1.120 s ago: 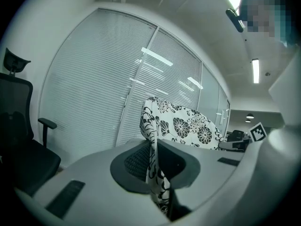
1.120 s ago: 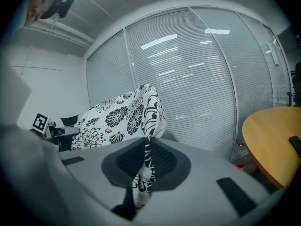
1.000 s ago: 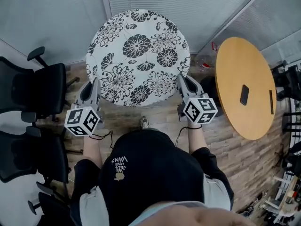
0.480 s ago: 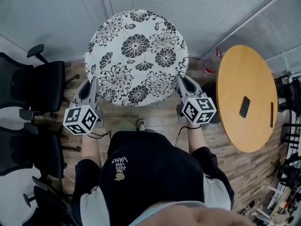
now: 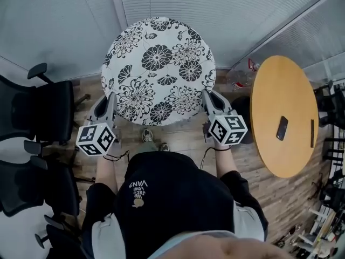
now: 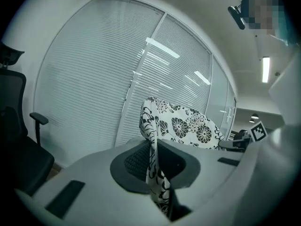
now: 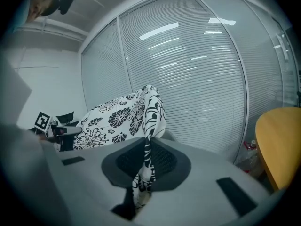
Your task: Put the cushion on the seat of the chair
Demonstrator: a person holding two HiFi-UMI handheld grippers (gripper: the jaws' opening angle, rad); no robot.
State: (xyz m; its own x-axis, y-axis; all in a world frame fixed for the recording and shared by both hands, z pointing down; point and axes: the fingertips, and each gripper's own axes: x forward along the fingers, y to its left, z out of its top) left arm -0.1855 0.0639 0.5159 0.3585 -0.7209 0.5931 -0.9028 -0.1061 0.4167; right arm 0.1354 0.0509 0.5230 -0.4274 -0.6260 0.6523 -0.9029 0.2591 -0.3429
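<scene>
Cushion (image 5: 158,72), round, white with a black flower print, held in the air at upper centre of the head view, in front of pale window blinds (image 5: 232,9) and above a wooden floor (image 5: 275,198). Left tool (image 5: 109,102): clenched on the cushion's lower-left edge; in the left gripper view the printed fabric (image 6: 181,126) is pinched between the two dark pads. Right tool (image 5: 209,102): clenched on the lower-right edge; in the right gripper view a fold of the same fabric (image 7: 117,119) is gripped between its pads. Office chair (image 5: 43,109), black, with armrests, at the left edge of the frame, well apart from the cushion. Second office chair (image 5: 32,185), black, at lower left. Tabletop (image 5: 283,115), round, light wood, at right, carrying a dark phone (image 5: 281,128). Person in a dark top stands at bottom centre, one tool in each hand.
</scene>
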